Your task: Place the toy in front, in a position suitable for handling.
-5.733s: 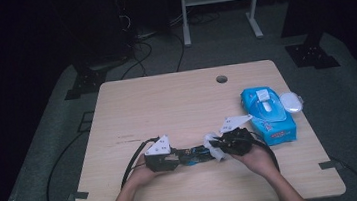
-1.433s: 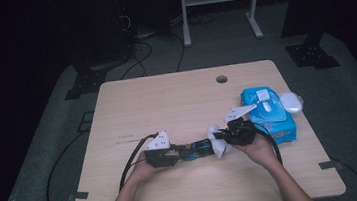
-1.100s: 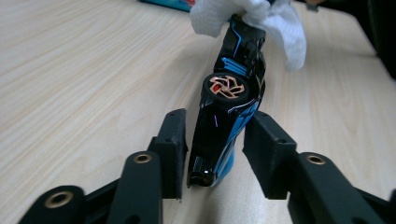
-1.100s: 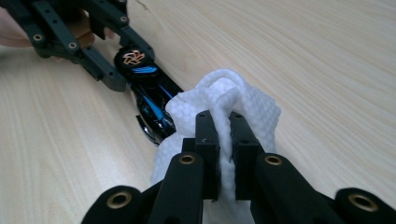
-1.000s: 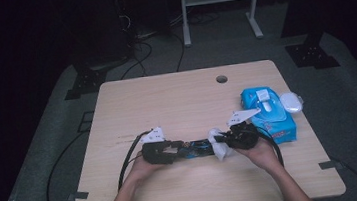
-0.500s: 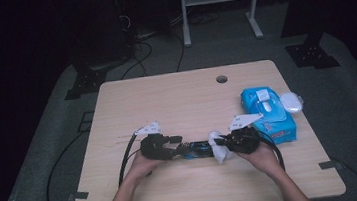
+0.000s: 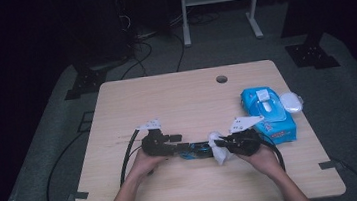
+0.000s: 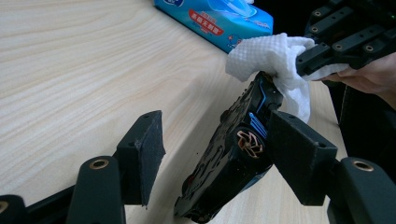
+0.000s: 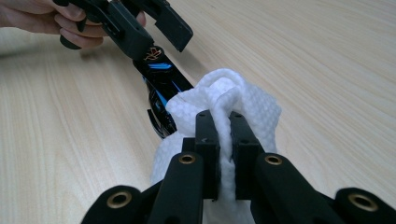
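Toy car (image 8: 238, 154): glossy black, slim | left jaws opening, car between | right jaws clamp crumpled wipe (image 9: 224, 107)

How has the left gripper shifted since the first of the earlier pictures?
Yes. The left gripper sits slightly farther toward the hole in the table; its jaws have just been opening, the toy car between them.

Red band of unreadable characters on blue wipes pack (image 8: 210, 18)
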Demonstrator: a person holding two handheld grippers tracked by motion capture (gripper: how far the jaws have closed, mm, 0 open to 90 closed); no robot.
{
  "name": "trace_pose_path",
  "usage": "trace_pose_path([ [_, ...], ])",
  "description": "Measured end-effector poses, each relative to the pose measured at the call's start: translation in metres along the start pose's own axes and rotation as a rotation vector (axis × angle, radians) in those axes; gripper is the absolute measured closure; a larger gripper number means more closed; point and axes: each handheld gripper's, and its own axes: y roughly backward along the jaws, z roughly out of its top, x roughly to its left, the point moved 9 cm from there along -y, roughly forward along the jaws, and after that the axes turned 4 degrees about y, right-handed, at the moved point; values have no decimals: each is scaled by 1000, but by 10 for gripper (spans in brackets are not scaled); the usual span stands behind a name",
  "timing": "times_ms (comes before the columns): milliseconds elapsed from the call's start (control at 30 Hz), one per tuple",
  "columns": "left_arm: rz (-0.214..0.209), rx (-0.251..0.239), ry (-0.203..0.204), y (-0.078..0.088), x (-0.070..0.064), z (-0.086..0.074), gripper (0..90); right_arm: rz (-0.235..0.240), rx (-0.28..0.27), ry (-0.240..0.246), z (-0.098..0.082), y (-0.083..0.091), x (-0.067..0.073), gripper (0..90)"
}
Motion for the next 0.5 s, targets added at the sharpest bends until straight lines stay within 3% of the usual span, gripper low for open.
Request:
trace_pose_path([
  [200, 19, 2, -50, 0, -7, -2, 338, 1, -3, 12, -2, 3, 6, 844],
  [367, 15, -18, -38, 2, -8, -6, 338, -2, -14, 33, -3, 4, 11, 844],
  [500, 19, -16, -54, 3, -10, -6, 342, -9, -21, 44, -4, 5, 15, 844],
])
